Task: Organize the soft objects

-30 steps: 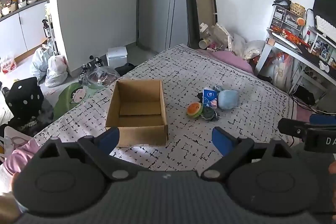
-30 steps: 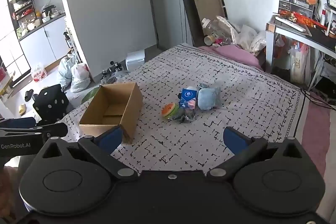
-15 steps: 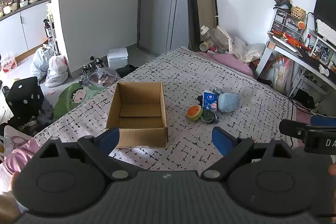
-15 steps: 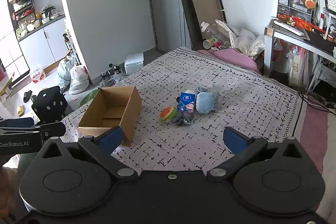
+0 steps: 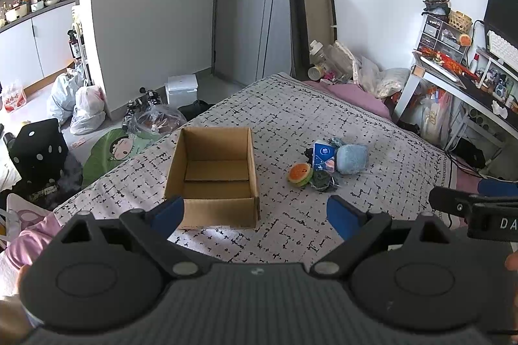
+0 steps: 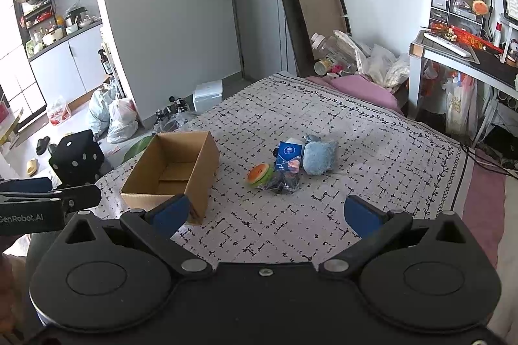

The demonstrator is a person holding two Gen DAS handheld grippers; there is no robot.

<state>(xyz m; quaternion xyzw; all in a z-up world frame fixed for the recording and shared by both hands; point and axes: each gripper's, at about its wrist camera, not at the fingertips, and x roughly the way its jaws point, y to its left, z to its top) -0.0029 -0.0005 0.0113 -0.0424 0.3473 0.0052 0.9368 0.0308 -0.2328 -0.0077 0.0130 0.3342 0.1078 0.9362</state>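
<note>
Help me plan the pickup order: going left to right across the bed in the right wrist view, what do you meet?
Cardboard box → orange-and-green plush → blue tissue pack → light blue plush.

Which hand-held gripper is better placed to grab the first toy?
Probably the right hand-held gripper: open, with the toy pile nearly straight ahead. The left hand-held gripper faces the cardboard box.
</note>
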